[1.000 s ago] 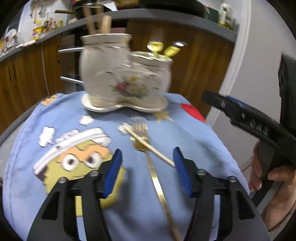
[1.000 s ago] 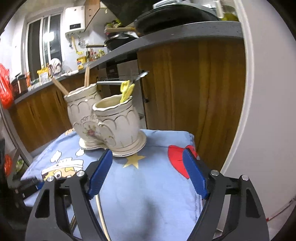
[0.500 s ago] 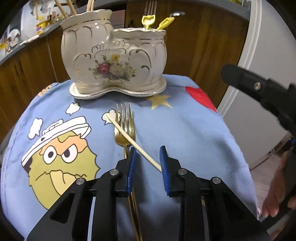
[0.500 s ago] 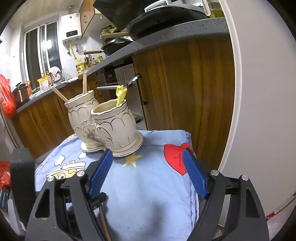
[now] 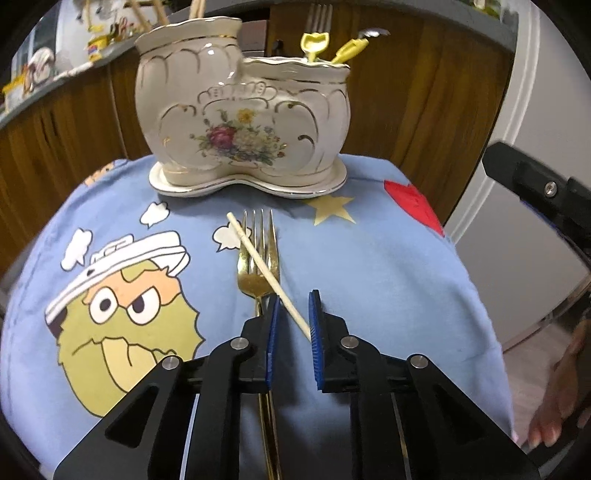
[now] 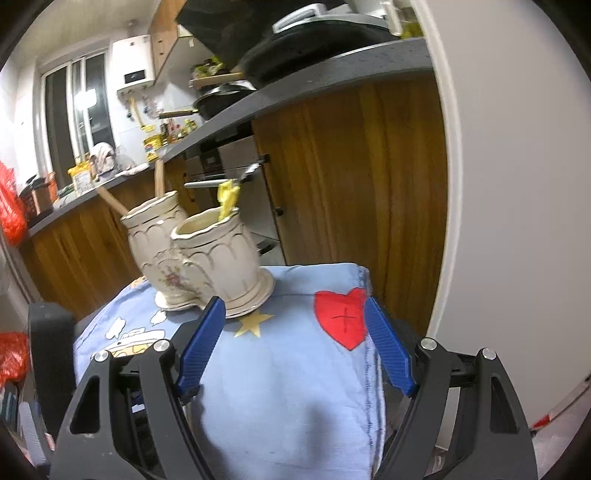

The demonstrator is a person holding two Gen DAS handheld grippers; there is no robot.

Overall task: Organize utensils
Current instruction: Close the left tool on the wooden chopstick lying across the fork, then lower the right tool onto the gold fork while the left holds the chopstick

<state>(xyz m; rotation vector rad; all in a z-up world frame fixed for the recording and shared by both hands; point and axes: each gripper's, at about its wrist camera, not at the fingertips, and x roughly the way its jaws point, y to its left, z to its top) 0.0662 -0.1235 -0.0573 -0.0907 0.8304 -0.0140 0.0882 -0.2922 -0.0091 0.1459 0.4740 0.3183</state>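
Tablecloth, blue with cartoon print, spreads under both grippers and covers the small table.

Ceramic utensil holder, cream with gilt trim and a floral panel, two joined pots on one base, stands well ahead of the left fingers, upright. Taller pot holds wooden sticks, likely chopsticks; lower pot holds yellow-handled pieces and a fork. So part of the sorting looks done.

Right gripper: jaws spread wide, nothing between them but bare cloth. It hangs near the table's edge, with the holder ahead and to the left of its fingers.

Left gripper: pointed downward at the cloth, jaws closing. The near end of a single pale chopstick lies between the blue pads, its lower tip right against the right-hand pad; a gap shows on the other side, so not yet clamped.

Gold fork lies flat, tines toward the holder, handle running back under the left-hand finger. The chopstick lies diagonally across the fork's head, touching it.

Progress, as judged: two loose pieces left on the cloth, the chopstick and the gold fork. The chopstick pick-up is underway; it presumably belongs in the taller pot with the other sticks, and the fork in the lower one. Risk: the closing pads may nudge the fork's neck too.
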